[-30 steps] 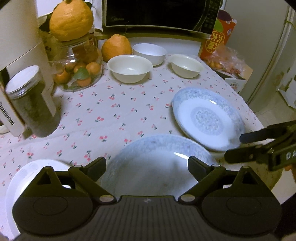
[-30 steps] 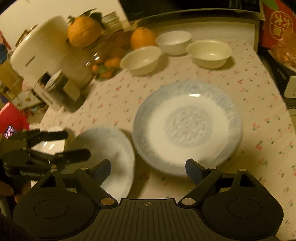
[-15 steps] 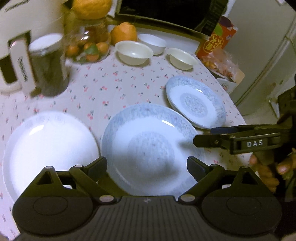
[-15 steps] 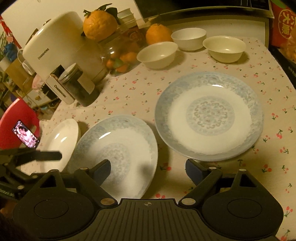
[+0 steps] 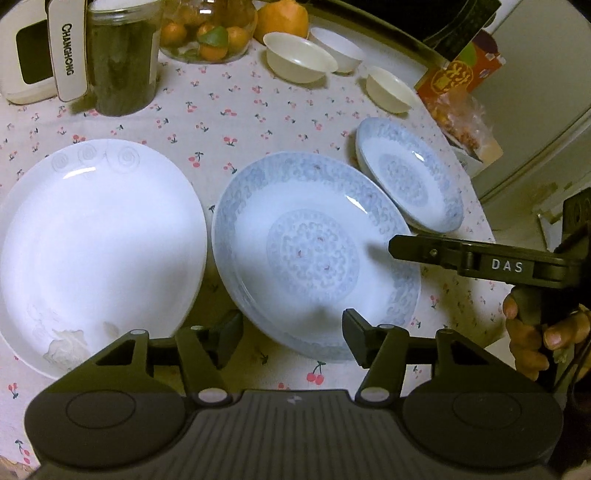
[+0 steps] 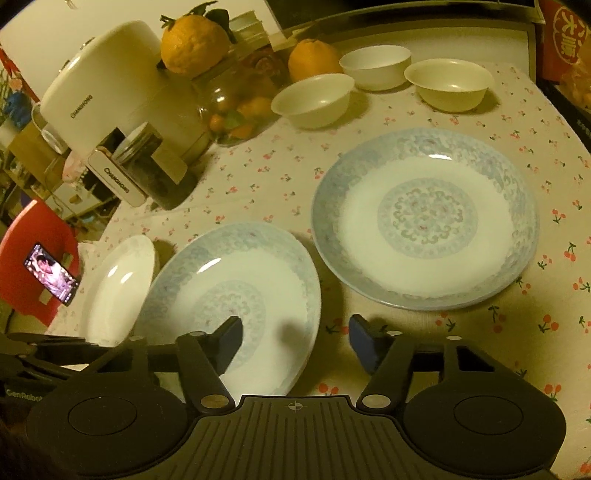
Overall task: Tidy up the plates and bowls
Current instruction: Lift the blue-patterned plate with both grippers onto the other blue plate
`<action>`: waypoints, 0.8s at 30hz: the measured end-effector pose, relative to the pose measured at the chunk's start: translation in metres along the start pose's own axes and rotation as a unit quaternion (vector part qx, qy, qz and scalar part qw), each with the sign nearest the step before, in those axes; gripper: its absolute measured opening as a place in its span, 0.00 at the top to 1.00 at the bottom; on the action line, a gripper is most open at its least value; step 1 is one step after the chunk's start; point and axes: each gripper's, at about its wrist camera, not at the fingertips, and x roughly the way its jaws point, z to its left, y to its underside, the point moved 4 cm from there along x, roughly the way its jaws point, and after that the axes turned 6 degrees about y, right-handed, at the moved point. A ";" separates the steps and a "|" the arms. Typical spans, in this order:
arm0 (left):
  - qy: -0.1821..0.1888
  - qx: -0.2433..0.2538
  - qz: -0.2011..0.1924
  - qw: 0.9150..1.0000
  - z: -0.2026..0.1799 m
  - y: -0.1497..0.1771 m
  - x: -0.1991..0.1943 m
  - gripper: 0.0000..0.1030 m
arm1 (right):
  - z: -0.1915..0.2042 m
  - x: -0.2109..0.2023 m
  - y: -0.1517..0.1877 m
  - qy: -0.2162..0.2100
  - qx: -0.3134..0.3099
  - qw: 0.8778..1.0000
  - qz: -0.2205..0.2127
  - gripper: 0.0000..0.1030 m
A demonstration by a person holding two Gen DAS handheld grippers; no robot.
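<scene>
Three plates lie in a row on the cherry-print tablecloth: a plain white plate (image 5: 99, 236) (image 6: 118, 291), a blue-patterned plate (image 5: 314, 254) (image 6: 236, 295) in the middle, and a second blue-patterned plate (image 5: 410, 177) (image 6: 424, 218). Three white bowls (image 5: 299, 57) (image 5: 340, 48) (image 5: 389, 88) stand at the back. My left gripper (image 5: 291, 339) hovers over the middle plate's near rim, its jaws closing, with the pads touching nothing. My right gripper (image 6: 295, 339) (image 5: 397, 247) hangs over the same plate's right edge; its jaws are closing too and hold nothing.
A dark-filled jar (image 5: 122, 55), a white appliance (image 5: 33, 55), a glass jar of small oranges (image 5: 207, 33) and a large orange (image 5: 282, 16) crowd the back left. A red box (image 5: 461, 70) and a snack bag (image 5: 461, 122) sit past the table's right edge. A red chair (image 6: 22, 258) holds a phone.
Both pairs of jaws have narrowed. My left gripper swung left and rolled, bringing the white plate fully into its view. The right gripper dropped a little toward the middle plate.
</scene>
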 end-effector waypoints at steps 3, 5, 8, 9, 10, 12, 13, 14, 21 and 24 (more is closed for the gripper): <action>-0.008 -0.003 -0.005 1.000 0.001 0.001 0.003 0.50 | 0.000 0.005 0.002 0.002 0.000 1.000 0.007 0.51; -0.010 -0.007 -0.016 1.000 0.003 0.002 0.005 0.52 | 0.001 0.009 0.003 0.001 -0.004 1.000 0.011 0.60; -0.020 -0.015 -0.029 0.999 0.010 0.003 0.010 0.66 | 0.003 0.014 0.005 -0.001 -0.017 1.000 0.010 0.66; -0.021 -0.019 -0.032 0.999 0.011 0.003 0.011 0.68 | 0.005 0.015 0.006 -0.001 -0.022 1.000 0.010 0.67; -0.022 -0.023 -0.036 0.999 0.013 0.004 0.012 0.71 | 0.006 0.016 0.006 -0.002 -0.026 1.000 0.009 0.68; -0.024 -0.027 -0.044 0.998 0.015 0.004 0.011 0.73 | 0.008 0.019 0.007 -0.003 -0.032 0.999 0.004 0.67; -0.025 -0.027 -0.048 0.998 0.015 0.004 0.010 0.74 | 0.009 0.019 0.006 -0.001 -0.035 0.999 0.000 0.67; -0.028 -0.026 -0.052 0.998 0.015 0.004 0.011 0.76 | 0.009 0.020 0.006 0.000 -0.038 0.999 -0.003 0.67; -0.051 0.012 -0.074 0.996 0.010 0.008 0.009 0.80 | 0.006 0.021 0.003 0.017 -0.042 0.999 -0.022 0.80; -0.053 0.016 -0.081 0.995 0.009 0.008 0.005 0.80 | 0.008 0.017 0.002 0.017 -0.052 0.998 -0.030 0.81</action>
